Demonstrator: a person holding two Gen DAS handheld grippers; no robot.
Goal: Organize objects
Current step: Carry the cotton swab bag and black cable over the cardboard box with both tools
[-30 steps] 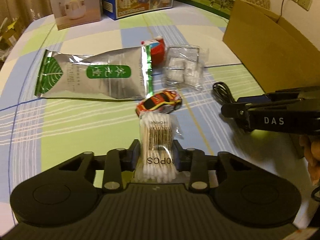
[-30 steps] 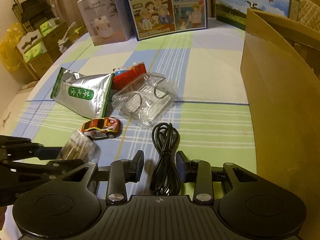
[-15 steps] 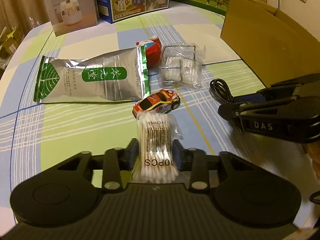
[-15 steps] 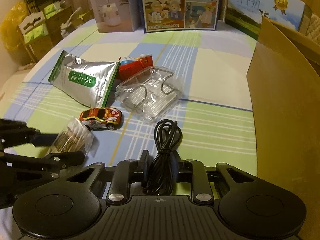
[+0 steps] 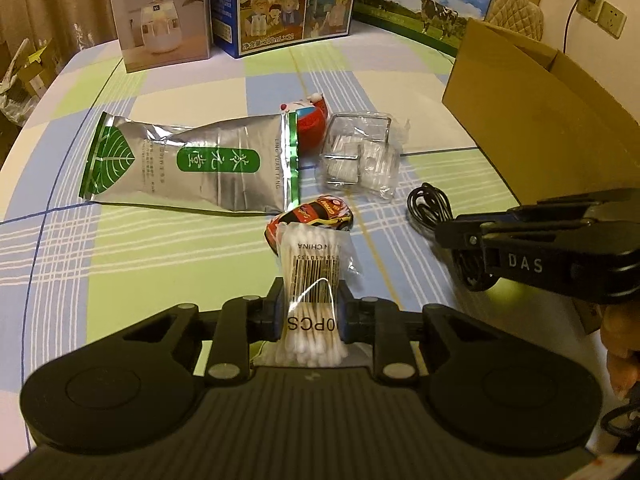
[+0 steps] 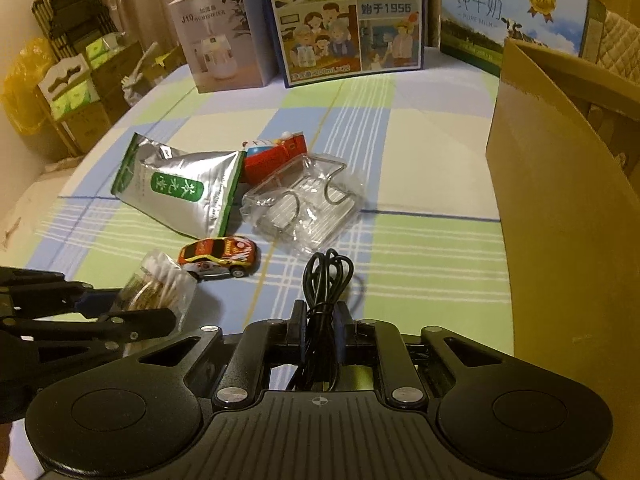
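My left gripper is shut on a clear packet of cotton swabs, lifted above the checked tablecloth; the same swab packet shows at the left of the right wrist view. My right gripper is shut on a coiled black cable, whose loop sticks out past the fingers. On the cloth lie a red toy car, a silver and green tea pouch, a red cartoon figure and a clear packet of wire hooks.
An open cardboard box stands at the right. Three printed cartons stand along the far edge: a humidifier box, a blue milk carton and a pure-milk case. A hand shows at the right edge.
My right gripper has shut on the cable and lifted it a little. My left gripper has kept hold of the swab packet and risen, so the table objects look lower and farther.
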